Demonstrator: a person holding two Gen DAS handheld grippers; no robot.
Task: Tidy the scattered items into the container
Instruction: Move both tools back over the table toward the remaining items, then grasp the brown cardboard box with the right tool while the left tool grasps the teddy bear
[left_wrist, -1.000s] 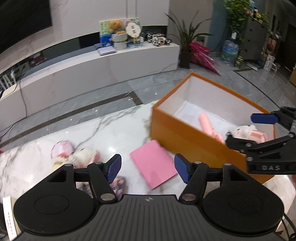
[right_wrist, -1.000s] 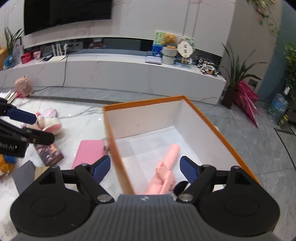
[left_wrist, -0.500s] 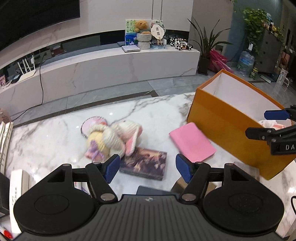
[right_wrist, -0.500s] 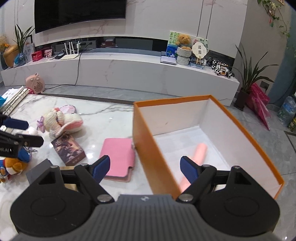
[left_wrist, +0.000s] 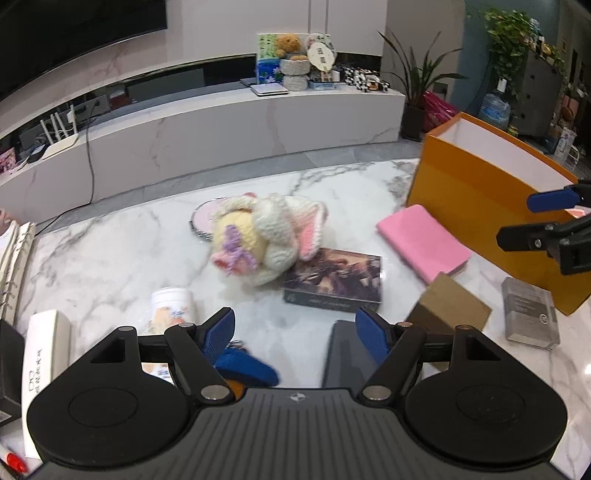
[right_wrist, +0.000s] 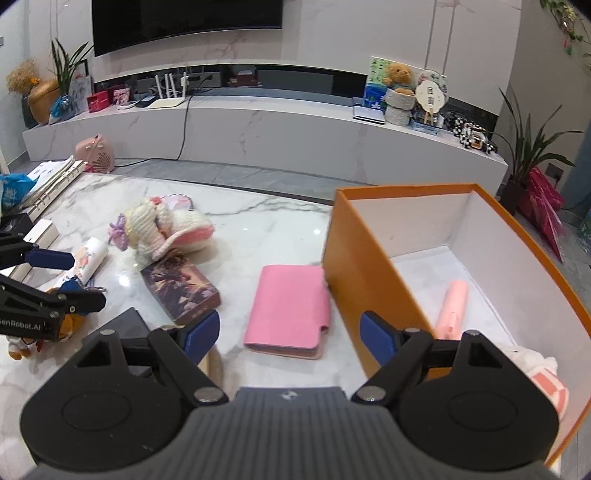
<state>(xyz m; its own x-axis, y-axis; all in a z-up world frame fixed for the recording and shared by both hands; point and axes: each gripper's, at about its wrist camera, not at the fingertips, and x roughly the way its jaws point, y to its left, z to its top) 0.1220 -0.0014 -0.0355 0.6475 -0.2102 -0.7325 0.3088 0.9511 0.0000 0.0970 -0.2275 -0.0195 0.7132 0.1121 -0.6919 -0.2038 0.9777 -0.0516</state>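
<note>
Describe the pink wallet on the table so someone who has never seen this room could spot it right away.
Find the big orange box standing on the marble table. The pink wallet lies flat on the marble, right against the box's outer wall, with a dark picture-covered box on its other side. It is the only flat, plain pink rectangle outside the box; the nearby knitted toy is fluffy and cream.

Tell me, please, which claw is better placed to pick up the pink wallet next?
Probably the right claw: it is open and the pink wallet lies just ahead between its fingers, beside the orange box. The left claw, also open, faces the knitted bunny.
</note>
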